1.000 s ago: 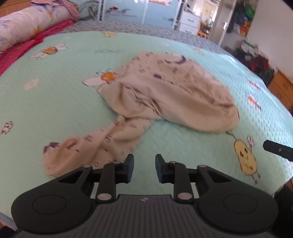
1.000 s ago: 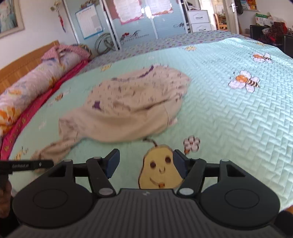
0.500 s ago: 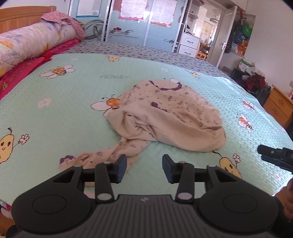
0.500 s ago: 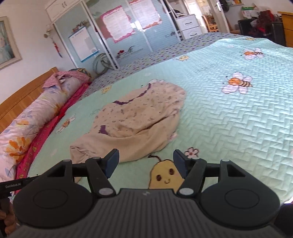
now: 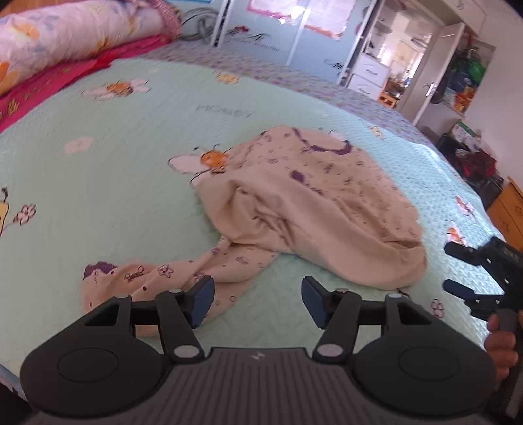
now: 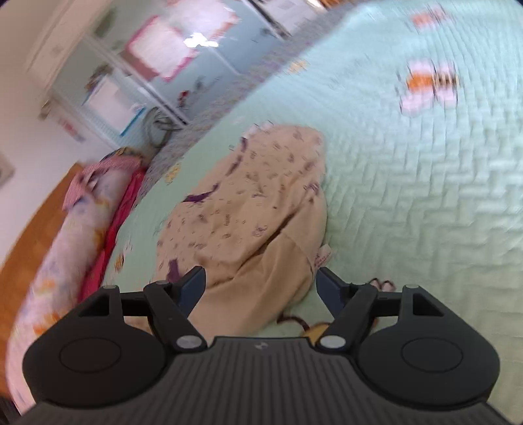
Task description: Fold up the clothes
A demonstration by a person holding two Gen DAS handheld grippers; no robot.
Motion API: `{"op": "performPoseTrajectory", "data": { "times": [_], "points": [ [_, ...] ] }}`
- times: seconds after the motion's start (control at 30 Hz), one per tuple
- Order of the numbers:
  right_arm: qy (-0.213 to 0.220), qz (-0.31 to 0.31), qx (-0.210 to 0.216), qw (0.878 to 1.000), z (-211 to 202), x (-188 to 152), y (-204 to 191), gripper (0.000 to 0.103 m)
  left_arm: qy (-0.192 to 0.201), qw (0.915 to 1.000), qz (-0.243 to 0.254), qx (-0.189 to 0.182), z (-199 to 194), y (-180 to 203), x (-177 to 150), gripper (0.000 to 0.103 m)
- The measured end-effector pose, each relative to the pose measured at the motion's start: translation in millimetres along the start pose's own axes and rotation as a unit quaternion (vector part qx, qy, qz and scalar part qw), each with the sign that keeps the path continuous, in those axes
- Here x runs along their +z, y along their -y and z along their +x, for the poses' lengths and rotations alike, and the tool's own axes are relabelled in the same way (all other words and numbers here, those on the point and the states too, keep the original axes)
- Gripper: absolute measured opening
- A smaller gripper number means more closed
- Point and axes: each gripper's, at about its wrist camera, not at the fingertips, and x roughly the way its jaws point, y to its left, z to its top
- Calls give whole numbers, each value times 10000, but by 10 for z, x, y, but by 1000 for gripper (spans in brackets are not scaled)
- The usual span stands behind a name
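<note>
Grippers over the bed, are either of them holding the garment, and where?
Neither. Left gripper and right gripper are both opening, empty, above the garment.

The right-wrist view is smeared by motion blur. The crumpled beige printed garment is partly hidden behind the black gripper body. The rolled floral quilt is cut off by the frame edge.

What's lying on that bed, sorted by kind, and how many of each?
Crumpled beige garment: 1
Mint quilted bedspread: 1
Floral rolled quilt: 1
Pink blanket under it: 1
Total: 4
</note>
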Motion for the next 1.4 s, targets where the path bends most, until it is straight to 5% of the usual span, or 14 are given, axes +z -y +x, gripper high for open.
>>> {"op": "performPoseTrajectory", "data": {
  "times": [0.1,0.17,0.2,0.23,0.33,0.4,0.5,0.6,0.77,0.9,1.13,1.27,1.4],
  "points": [
    [-273,328,-156,9990,370,7,66,75,-161,9998,-2,88,66,-54,-43,62],
    [-481,320,-295,9979,567,-27,70,61,-224,9996,-13,146,83,-87,-61,62],
    [-394,308,-237,9985,505,-13,63,17,-236,9996,-25,176,83,-102,-67,62],
    [-306,296,-176,9989,441,1,56,3,-247,9995,-36,205,82,-117,-73,62],
    [-39,260,5,9997,248,44,35,3,-221,9995,-67,226,33,-161,-70,62],
    [599,223,195,9978,-210,195,63,3,-192,9995,-94,228,-4,-186,-73,62],
    [1263,40,2,9920,-860,371,194,3,-146,9996,-164,160,-45,-197,-97,62],
    [1481,-141,-508,9876,-1266,340,400,4,-134,9997,-204,64,-34,-151,-140,62],
    [1189,-132,-819,9894,-1428,-79,626,33,-246,9996,-143,-22,37,-71,-211,62],
    [962,-514,-615,9921,-1286,-435,490,36,-256,9995,-103,145,99,-112,-176,62],
    [452,-1023,-238,9934,-935,-631,238,36,-486,9951,-807,295,268,-390,-89,62],
    [324,-808,-289,9958,-849,-573,382,36,-457,9940,-788,606,434,-420,-20,63],
    [279,-641,-327,9970,-819,-552,451,38,-318,9938,-623,865,619,-328,88,75]
  ]
}}
